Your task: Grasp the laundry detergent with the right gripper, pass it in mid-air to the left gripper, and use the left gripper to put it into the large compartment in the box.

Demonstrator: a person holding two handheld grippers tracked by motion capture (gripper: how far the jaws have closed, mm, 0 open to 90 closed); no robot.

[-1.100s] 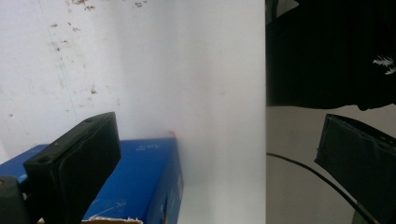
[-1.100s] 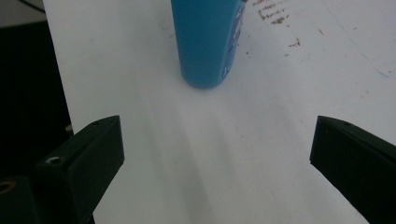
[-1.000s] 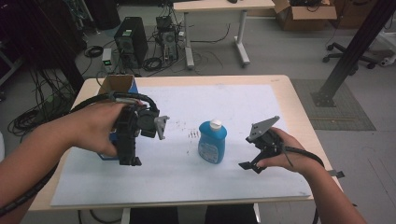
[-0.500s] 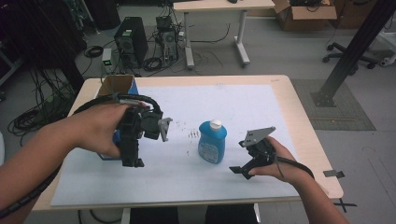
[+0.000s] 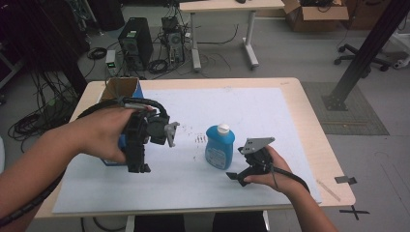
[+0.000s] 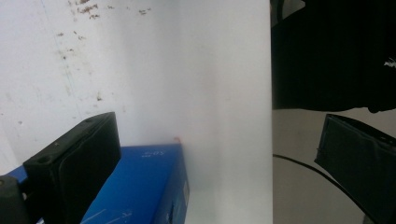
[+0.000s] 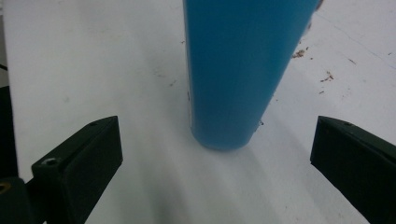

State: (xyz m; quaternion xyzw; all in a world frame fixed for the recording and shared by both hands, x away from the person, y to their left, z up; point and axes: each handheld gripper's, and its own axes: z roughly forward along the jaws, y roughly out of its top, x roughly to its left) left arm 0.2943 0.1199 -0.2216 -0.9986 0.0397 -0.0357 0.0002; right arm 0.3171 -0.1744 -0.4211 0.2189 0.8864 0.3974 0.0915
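The right gripper (image 7: 215,177) is lined up low on the blue bottle (image 7: 243,70), jaws spread wide with the bottle's base centred between them and touching neither; this looks like the approach before a grasp. Next it would need to slide forward until the jaws flank the bottle, then close without tipping it. The bottle (image 5: 220,146) stands upright, white cap on, mid-table on the white sheet (image 5: 251,111). The left gripper (image 6: 210,158) hangs over the blue box (image 6: 140,186), also wide open, holding nothing.
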